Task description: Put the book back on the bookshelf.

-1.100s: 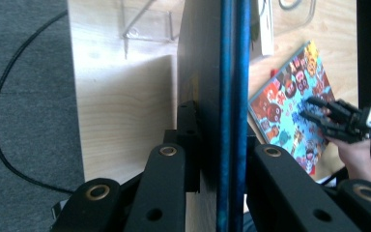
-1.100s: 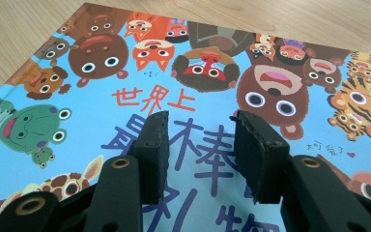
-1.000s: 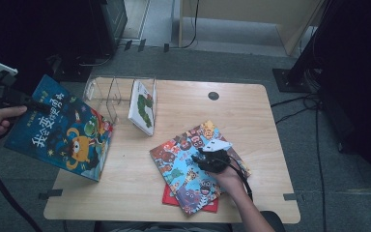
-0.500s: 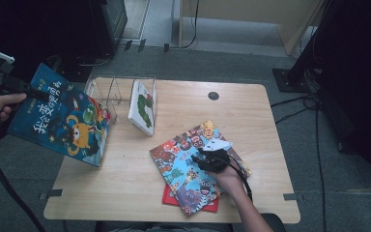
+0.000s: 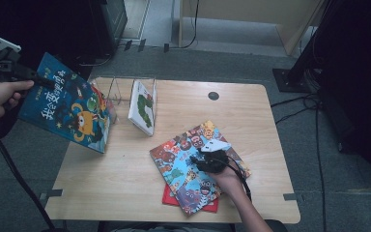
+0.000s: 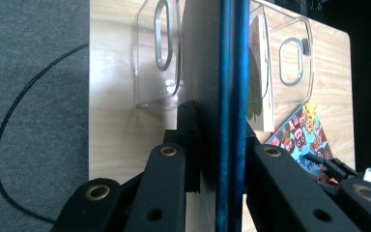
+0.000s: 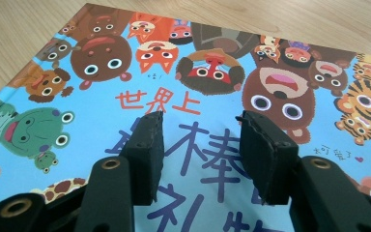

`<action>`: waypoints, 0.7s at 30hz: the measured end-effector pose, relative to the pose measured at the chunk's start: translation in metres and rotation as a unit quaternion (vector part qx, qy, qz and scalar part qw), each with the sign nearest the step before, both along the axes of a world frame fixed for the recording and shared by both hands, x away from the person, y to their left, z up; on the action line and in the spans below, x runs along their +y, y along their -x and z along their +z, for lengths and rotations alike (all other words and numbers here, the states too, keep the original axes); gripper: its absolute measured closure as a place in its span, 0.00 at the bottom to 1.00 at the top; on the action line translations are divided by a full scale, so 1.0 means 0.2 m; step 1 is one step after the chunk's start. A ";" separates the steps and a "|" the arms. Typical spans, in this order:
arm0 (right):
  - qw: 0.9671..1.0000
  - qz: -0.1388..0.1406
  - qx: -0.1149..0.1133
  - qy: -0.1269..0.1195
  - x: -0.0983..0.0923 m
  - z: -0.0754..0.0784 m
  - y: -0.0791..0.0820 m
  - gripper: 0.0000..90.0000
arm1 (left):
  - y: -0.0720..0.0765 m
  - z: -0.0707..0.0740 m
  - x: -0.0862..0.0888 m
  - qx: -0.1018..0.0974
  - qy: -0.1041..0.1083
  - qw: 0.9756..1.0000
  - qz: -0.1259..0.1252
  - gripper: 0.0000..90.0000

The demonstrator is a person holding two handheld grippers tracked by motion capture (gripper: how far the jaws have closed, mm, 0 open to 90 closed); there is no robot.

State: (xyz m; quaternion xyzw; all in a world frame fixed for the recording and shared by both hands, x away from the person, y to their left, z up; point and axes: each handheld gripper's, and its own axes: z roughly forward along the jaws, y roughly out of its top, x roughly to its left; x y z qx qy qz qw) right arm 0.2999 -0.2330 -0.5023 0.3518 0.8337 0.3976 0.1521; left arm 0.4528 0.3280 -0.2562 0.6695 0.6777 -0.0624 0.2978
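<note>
Two books in play: left gripper (image 5: 26,73) clamps blue book (image 5: 67,108) by its edge, off the bench's (image 5: 125,179) left side near clear rack (image 5: 121,89) (could swing, slip). Right gripper (image 7: 200,154), jaws just widening w/ nothing between, over animal book (image 7: 198,87).

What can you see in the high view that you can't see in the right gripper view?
The high view takes in the whole wooden table, the clear book stand with a white book in it, a red book under the animal book, and the left gripper clamped on a dark blue picture book at the table's left edge. The right gripper view gives a close look at the right gripper, its jaws apart and having just been opening. Both show the blue animal book on the table.
</note>
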 end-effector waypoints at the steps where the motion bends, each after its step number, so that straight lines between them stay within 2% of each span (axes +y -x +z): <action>1: 1.000 0.000 0.000 0.000 0.00 0.00 0.00 0.57 | -0.01 0.00 0.00 0.000 0.000 1.000 0.001 0.91; 9: 1.000 0.000 -0.001 0.001 0.00 0.00 0.00 0.57 | -0.12 0.01 -0.03 -0.003 -0.011 1.000 0.003 0.91; 14: 1.000 -0.003 -0.003 0.003 0.00 0.00 0.00 0.55 | -0.18 -0.02 -0.06 0.001 -0.013 1.000 -0.006 0.91; 17: 1.000 -0.005 -0.004 0.004 0.00 0.00 0.00 0.55 | -0.21 -0.04 -0.07 -0.004 -0.007 1.000 -0.007 0.90; 21: 0.999 -0.005 -0.028 0.021 0.02 0.00 0.03 0.56 | -0.22 -0.05 -0.07 -0.015 -0.008 1.000 -0.002 0.89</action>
